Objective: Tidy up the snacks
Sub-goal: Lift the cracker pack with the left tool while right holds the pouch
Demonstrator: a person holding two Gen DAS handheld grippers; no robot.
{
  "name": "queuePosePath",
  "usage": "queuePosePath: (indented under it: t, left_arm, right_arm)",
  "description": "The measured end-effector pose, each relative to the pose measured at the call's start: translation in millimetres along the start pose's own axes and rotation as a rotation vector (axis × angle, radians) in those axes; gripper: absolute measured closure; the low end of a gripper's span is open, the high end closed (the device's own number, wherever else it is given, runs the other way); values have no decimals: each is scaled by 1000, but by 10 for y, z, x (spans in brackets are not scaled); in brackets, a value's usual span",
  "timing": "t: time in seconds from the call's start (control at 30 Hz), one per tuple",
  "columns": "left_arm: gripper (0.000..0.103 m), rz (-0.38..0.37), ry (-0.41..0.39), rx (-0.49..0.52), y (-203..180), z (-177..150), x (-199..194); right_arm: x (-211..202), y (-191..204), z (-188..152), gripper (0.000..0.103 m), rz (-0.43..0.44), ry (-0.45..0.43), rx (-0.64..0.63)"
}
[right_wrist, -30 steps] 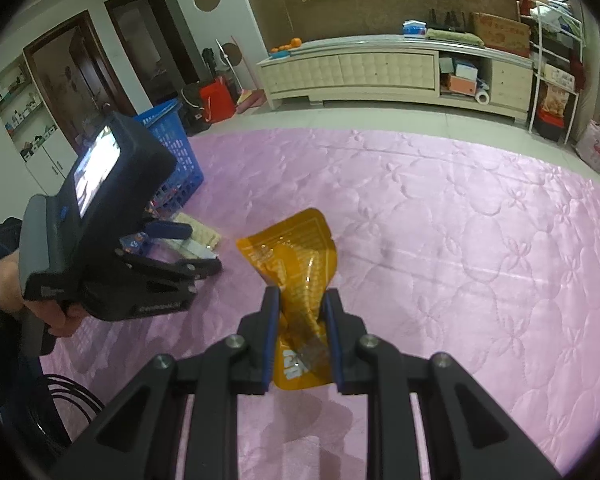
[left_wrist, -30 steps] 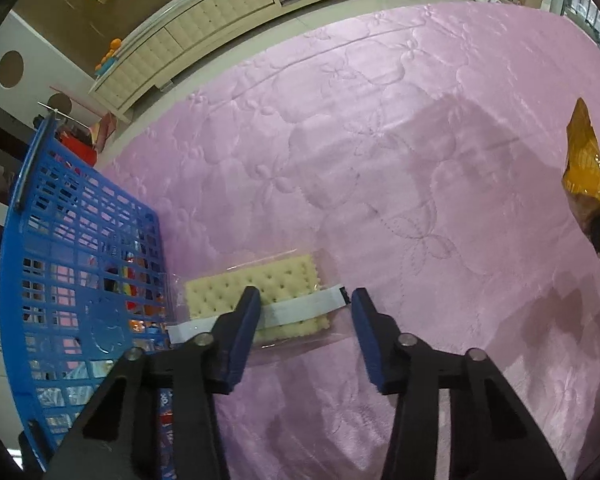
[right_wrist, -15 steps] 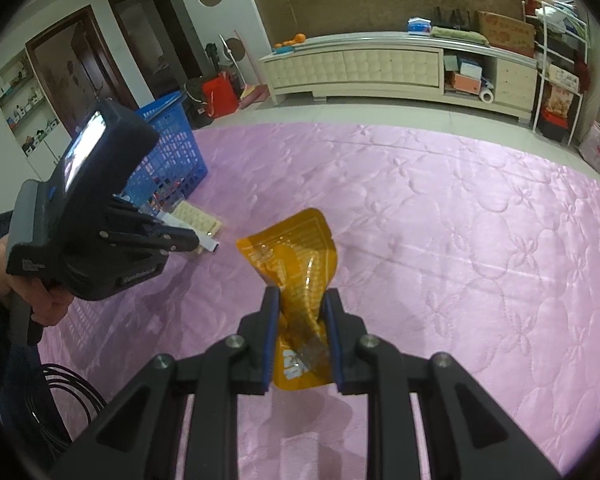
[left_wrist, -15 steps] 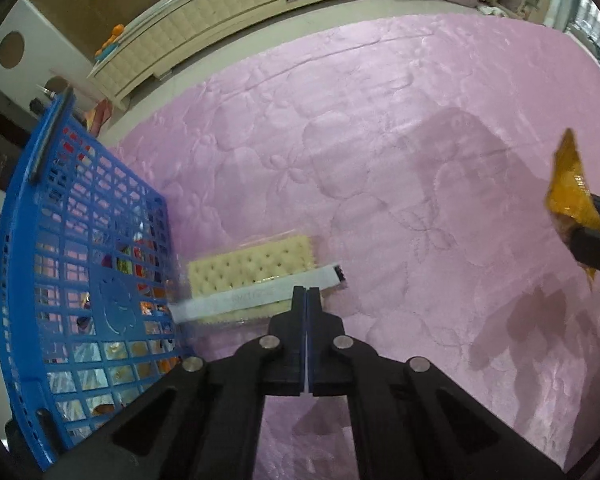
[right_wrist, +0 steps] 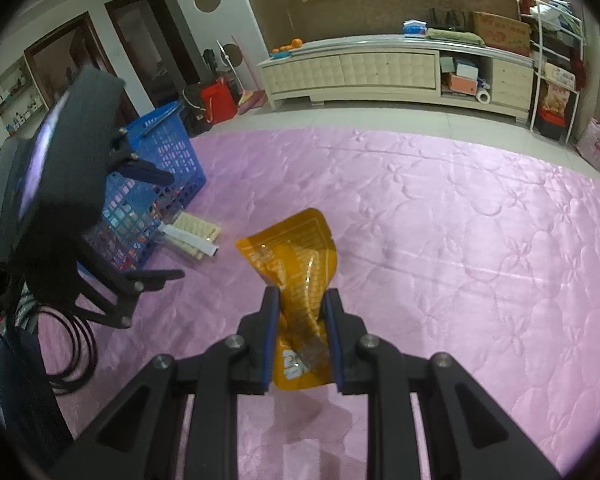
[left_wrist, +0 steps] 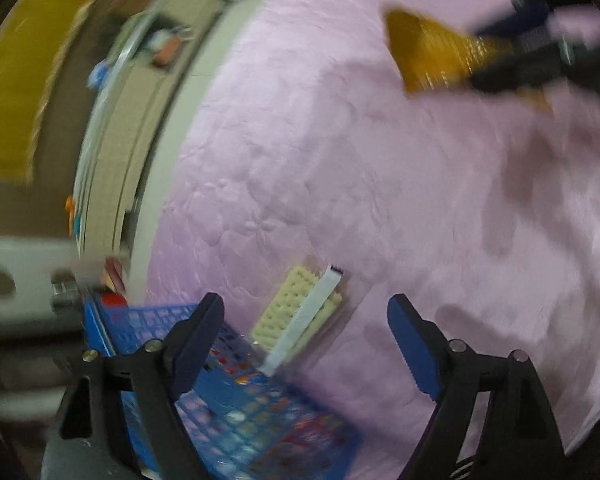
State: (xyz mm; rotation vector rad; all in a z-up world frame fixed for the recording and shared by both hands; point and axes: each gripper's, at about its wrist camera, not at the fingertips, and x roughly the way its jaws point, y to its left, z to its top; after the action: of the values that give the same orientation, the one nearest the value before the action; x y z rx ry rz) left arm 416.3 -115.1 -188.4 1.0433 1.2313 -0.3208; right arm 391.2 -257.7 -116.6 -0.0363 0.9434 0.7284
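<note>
A clear pack of pale crackers (left_wrist: pixel 300 312) with a white strip lies on the pink quilt beside the blue basket (left_wrist: pixel 252 412); it also shows in the right wrist view (right_wrist: pixel 194 232). My left gripper (left_wrist: pixel 306 344) is open and empty, raised above the pack and the basket's edge; its view is blurred. My right gripper (right_wrist: pixel 300 320) is shut on an orange snack pouch (right_wrist: pixel 296 256) and holds it above the quilt. The pouch shows in the left wrist view (left_wrist: pixel 432 56) at the upper right.
The blue basket (right_wrist: pixel 160 184) stands at the quilt's left edge with snacks inside. The pink quilt (right_wrist: pixel 440 240) spreads wide to the right. A long cream cabinet (right_wrist: pixel 380 72) stands along the back wall. Black cables (right_wrist: pixel 72 352) lie at the lower left.
My left gripper has opened from shut, lifted and rolled sharply, so its view has tilted and blurred. The cracker pack stays on the quilt. The right gripper still holds the pouch.
</note>
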Motion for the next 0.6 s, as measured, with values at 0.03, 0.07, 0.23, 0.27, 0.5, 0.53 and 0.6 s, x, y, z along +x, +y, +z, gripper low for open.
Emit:
queuePosePath:
  t: [0.03,0.07,0.23,0.27,0.5,0.53,0.6]
  left_arm:
    - [21,-1,30,44,6,-3,63]
    - [21,-14,58,80,28,-14,128]
    - [21,-57,113,199,100,-87,314]
    - [21,-58,122,220,97,-98,344]
    - [21,-52,158,306,138,-85,520]
    - [21,-48,171,311,169,-67,573]
    - [21,-37,202,339,171,-67,653]
  right_arm:
    - [0,-7,4,77,-1,1,1]
    - [3,-16,-2,77,-4,5,3]
    - [40,-17,-13,77,-7,20,7]
    - [50,-3,-13,77,-5,24,3]
    - [81,91,-14,77,5,31,-33]
    - [85,94,-17,77,7,34,-33]
    - [92,83,-20,77,9,40,-32]
